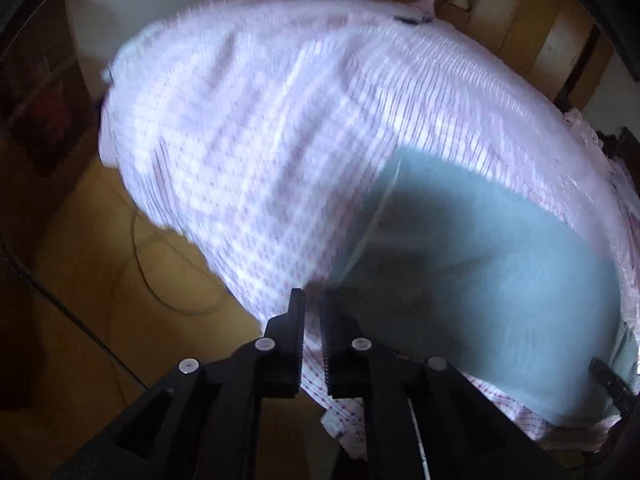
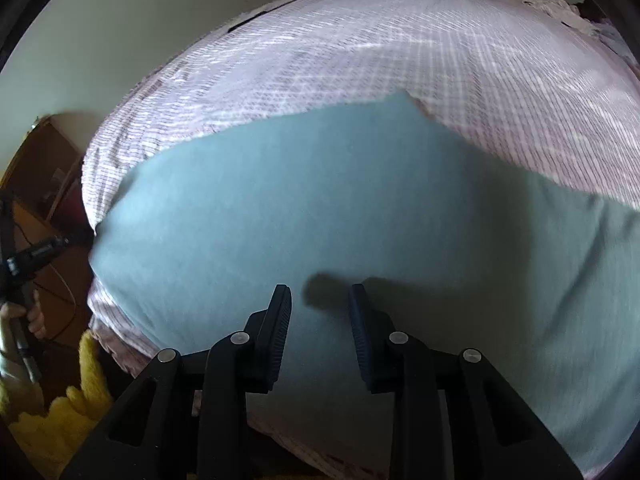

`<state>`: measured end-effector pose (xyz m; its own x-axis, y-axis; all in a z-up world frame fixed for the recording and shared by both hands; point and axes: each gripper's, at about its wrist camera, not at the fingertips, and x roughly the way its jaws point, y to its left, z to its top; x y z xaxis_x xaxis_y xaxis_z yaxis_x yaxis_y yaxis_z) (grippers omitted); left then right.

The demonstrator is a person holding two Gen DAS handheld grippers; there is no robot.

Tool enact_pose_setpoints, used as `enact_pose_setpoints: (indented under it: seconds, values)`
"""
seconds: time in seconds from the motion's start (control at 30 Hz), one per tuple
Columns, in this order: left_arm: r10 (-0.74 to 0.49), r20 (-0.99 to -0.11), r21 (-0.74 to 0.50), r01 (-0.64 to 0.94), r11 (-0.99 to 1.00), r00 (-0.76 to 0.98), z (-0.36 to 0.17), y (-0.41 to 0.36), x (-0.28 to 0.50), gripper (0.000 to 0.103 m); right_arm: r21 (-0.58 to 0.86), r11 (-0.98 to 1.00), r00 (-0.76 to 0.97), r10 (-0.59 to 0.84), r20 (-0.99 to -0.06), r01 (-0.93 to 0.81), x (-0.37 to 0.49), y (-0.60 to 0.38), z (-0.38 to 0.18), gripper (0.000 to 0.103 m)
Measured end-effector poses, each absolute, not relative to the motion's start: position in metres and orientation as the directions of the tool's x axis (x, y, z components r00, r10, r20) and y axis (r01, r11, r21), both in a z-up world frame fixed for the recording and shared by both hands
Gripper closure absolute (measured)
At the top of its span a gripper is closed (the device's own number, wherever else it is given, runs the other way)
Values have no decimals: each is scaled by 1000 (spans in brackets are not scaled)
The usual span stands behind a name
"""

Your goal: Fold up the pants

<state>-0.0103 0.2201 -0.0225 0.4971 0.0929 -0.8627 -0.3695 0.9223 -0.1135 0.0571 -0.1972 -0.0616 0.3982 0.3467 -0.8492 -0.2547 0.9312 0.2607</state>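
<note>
Left gripper (image 1: 313, 300): nearly closed, jaws a narrow slit apart at the near corner of the pants; whether cloth is pinched, cannot tell
Right gripper (image 2: 320, 298): jaws partly apart, nothing between them, hovering over the pants
Pants (image 2: 320, 208): pale blue-grey, spread flat on the bed, near its front edge
Bed sheet (image 1: 248, 120): white with fine pink check, under the pants
Floor (image 1: 100, 280): wooden, left of the bed
</note>
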Motion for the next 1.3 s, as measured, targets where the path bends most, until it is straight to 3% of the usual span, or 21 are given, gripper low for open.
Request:
enact_pose_setpoints:
  seconds: [0.1,0.17,0.3,0.47,0.6,0.67,0.73,0.83,0.87,1.1,1.23,1.3]
  values:
    - [70,-817,-144,-320,936,572,9,211,-10,94,261,926,407,358,-840,-274,68,-186,-58,80]
    - [15,-797,-185,-268,945,604,19,201,-5,85,269,916,403,376,-834,-298,79,-174,-56,80]
    - [-123,-784,-251,-129,959,609,19,169,18,84,252,894,398,398,-827,-370,94,-149,-50,80]
    - [-267,-801,-355,-65,933,535,-3,142,45,84,252,838,342,446,-827,-484,108,-105,-55,80]
    - [-134,-828,-202,-67,977,545,-19,132,49,84,228,815,304,436,-847,-533,125,-68,-73,79]
    - [-81,-828,-169,-108,980,555,-28,145,52,95,215,805,315,441,-840,-553,132,-54,-78,73]
    - [-9,-824,-129,-172,977,567,-33,162,54,95,224,790,327,468,-821,-570,138,-44,-77,63]
    - [186,-811,37,-269,963,554,-42,180,59,94,227,794,344,476,-809,-564,147,-33,-76,57]
    - [210,-815,57,-286,957,541,-46,187,63,88,223,796,361,479,-800,-562,148,-29,-75,57]
    - [36,-820,-112,-222,969,572,-22,198,60,87,263,814,416,507,-755,-517,137,-42,-55,57]
    - [-64,-792,-172,-120,978,607,-5,175,61,64,256,831,417,484,-769,-493,123,-60,-47,57]
    - [-83,-794,-173,-93,980,603,-6,162,69,62,243,844,426,465,-776,-479,116,-71,-46,57]
